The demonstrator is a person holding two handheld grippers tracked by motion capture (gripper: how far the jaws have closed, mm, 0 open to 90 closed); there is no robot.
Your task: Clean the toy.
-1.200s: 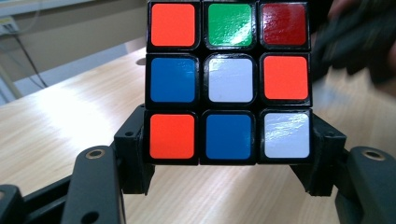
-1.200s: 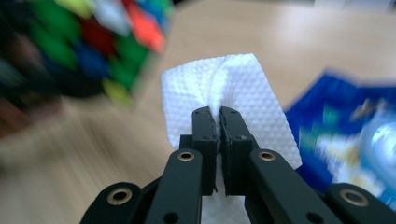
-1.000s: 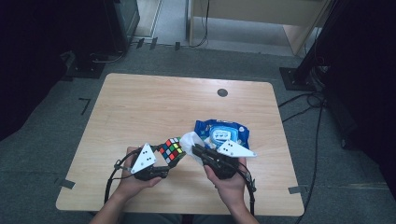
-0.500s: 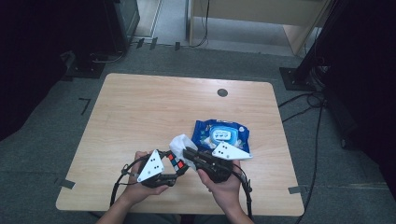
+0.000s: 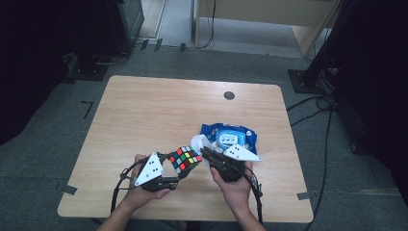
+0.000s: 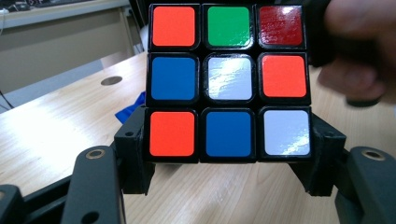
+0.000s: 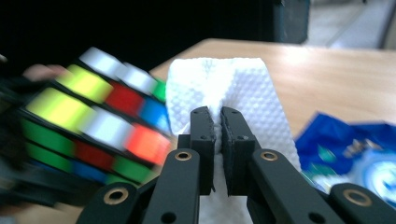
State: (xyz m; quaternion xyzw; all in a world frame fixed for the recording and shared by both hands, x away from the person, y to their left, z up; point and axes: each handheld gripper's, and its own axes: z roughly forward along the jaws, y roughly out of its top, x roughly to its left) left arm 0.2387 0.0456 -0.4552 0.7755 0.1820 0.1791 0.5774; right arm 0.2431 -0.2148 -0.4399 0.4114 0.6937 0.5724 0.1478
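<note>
- left gripper view: puzzle cube (image 6: 227, 81) sits clamped between the jaws of the left gripper (image 6: 227, 186), pinched at its bottom layer and lifted off the table (image 6: 56, 126), probably so its faces are free to be wiped.
- high view: cube tilted, above the table's near edge, between the two hands.
- right gripper view: right gripper (image 7: 219, 122) has its jaws nearly together on a folded white wipe (image 7: 224, 84), which stands up past the tips just beside the cube's side; likely about to rub it.
- high view: blue wipes pack (image 5: 230, 136) lies flat beyond the right gripper, white-rimmed dispensing lid on top; how many wipes are inside cannot be told.
</note>
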